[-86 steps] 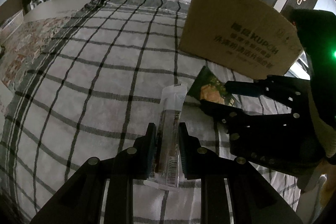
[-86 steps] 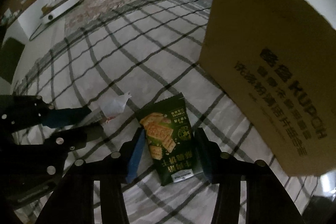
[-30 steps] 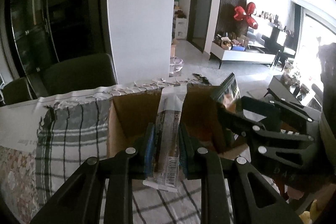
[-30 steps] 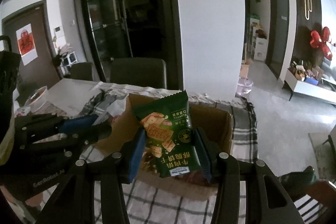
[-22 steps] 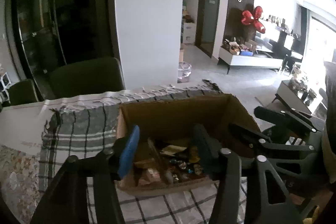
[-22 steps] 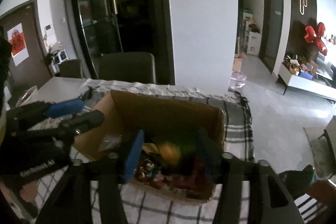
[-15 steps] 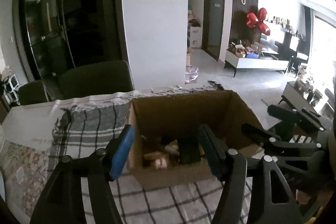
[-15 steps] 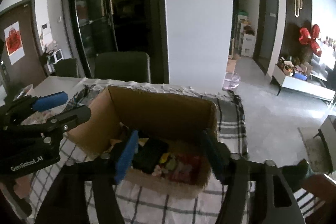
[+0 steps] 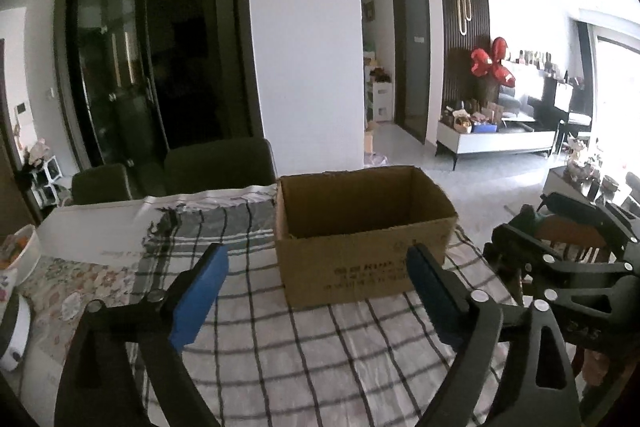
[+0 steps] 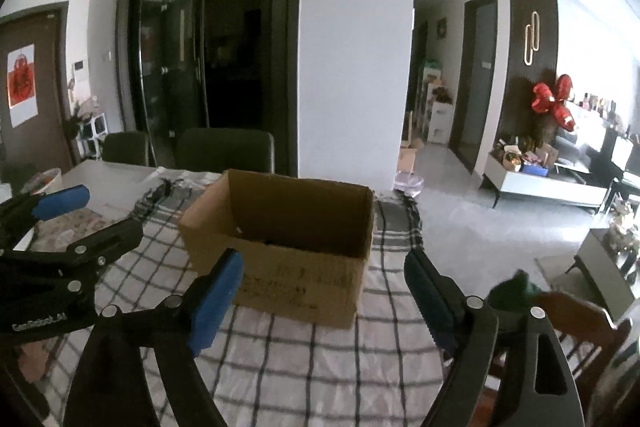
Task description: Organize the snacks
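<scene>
My left gripper (image 9: pixel 316 295) is spread wide with nothing between its blue pads, and my right gripper (image 10: pixel 324 291) beside it is just as wide and bare. Straight ahead of both, the cardboard box (image 9: pixel 362 231) sits upright on the checked tablecloth (image 9: pixel 320 347), top open.

Both snacks dropped into the cardboard box (image 9: pixel 362 259); both grippers now spread wide, pulled back

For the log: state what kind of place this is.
Most likely a home's open dining and living area: a table under a checked cloth, dining chairs behind it, and a TV console beyond.
</scene>
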Demonstrator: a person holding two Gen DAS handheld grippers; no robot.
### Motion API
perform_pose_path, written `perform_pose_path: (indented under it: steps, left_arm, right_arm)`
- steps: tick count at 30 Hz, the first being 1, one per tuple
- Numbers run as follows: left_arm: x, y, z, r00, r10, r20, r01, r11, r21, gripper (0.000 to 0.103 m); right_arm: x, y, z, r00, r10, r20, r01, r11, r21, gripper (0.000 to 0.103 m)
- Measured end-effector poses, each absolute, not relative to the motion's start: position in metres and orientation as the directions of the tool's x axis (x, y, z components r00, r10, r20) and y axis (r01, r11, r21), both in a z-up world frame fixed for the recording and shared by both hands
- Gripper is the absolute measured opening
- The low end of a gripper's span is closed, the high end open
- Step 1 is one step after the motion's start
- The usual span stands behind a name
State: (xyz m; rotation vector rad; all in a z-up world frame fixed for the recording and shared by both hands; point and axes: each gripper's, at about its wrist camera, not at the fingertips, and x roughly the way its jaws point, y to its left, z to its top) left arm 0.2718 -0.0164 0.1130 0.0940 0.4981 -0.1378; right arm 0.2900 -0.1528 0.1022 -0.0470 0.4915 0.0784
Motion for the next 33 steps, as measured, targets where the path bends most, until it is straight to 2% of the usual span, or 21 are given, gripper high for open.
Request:
perform_pose_path:
  steps: [9, 23, 33]
  left_arm:
    - [0.199, -0.008, 0.115, 0.892, -0.102, -0.440, 0.134, 0.990, 0.041, 0.103]
    - [0.114, -0.001, 0.098, 0.903, -0.073, -0.423, 0.102, 0.994, 0.045, 0.103]
    - [0.081, -0.001, 0.090, 0.912, -0.066, -0.404, 0.096, 0.994, 0.053, 0.103]
  right_arm:
    - [0.211, -0.149, 0.101, 0.896, 0.075, -0.438, -0.065, 0.997, 0.038, 0.089]
    - [0.127, -0.145, 0.081, 0.897, 0.085, -0.434, -0.058, 0.995, 0.075, 0.089]
    - [0.093, -0.143, 0.067, 0.894, 0.087, -0.439, -0.060, 0.995, 0.075, 0.089]
